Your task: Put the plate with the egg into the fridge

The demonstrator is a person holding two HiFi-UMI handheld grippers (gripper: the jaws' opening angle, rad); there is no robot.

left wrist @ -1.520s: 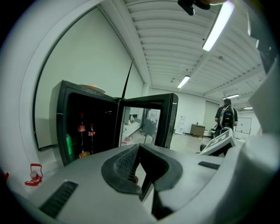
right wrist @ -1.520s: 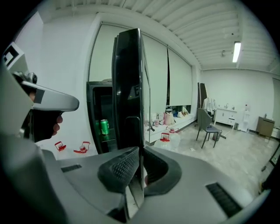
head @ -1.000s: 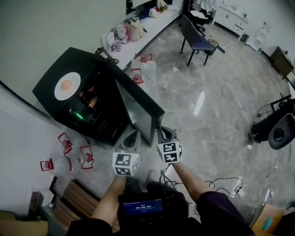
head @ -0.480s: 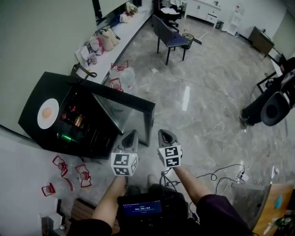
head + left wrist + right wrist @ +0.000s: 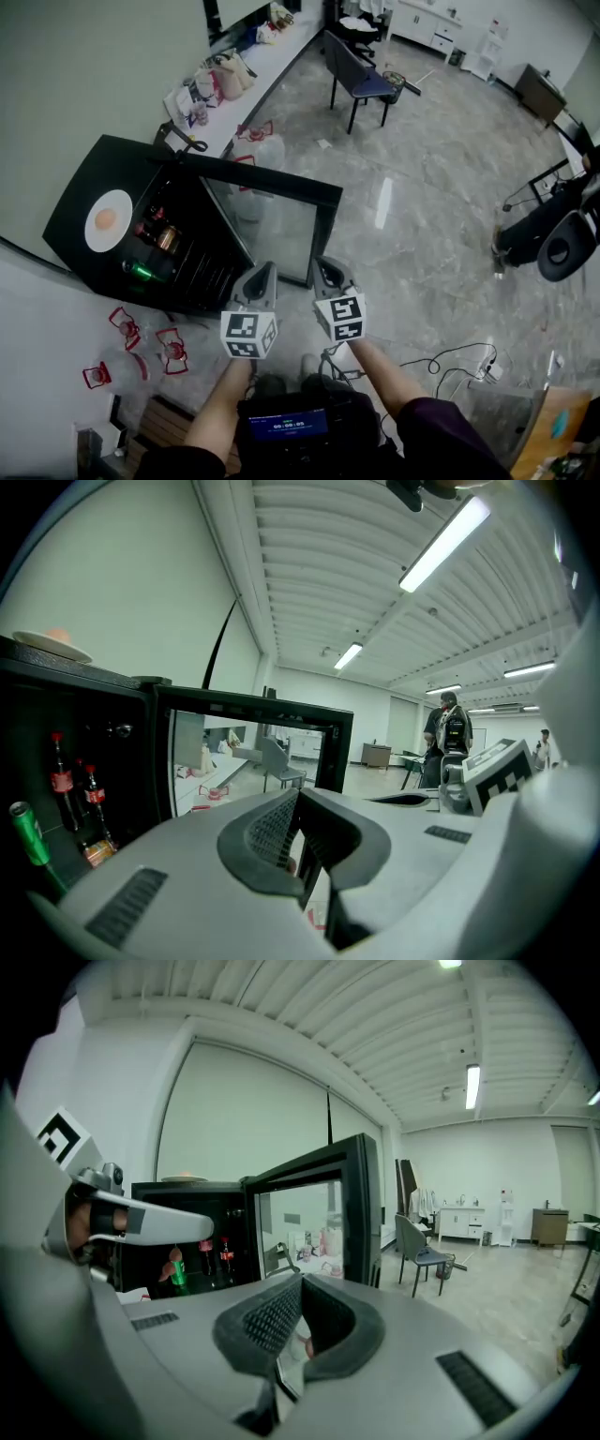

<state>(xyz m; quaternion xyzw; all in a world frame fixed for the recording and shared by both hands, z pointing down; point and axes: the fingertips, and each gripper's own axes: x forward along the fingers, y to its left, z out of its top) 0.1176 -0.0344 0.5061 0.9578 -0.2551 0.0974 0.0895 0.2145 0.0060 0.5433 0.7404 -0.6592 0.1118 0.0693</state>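
Both claws are pressed together with nothing pinched. The left claw (image 5: 265, 274) has its pads meeting at the tip in its own view, and so does the right claw (image 5: 323, 267). They sit side by side, pointing roughly level.

Straight ahead of the tips is the edge of the open glass door (image 5: 281, 192). To the left of that is the dark inside of the fridge (image 5: 89, 178), with bottles and a green can (image 5: 141, 272) on the shelves.

The plate (image 5: 108, 221) with the egg (image 5: 105, 218) isn't in there yet. It's lying flat on top of the fridge, well off to the front-left of both claws. In the left gripper view it sits up in the top-left corner, so it's higher than the tips.

The left claw is the nearer one, and the door stands more in the right one's way. The plate is round, so there's no long axis to worry about. I'd guess the left claw has to open, go up and left, and take the near rim from the side.
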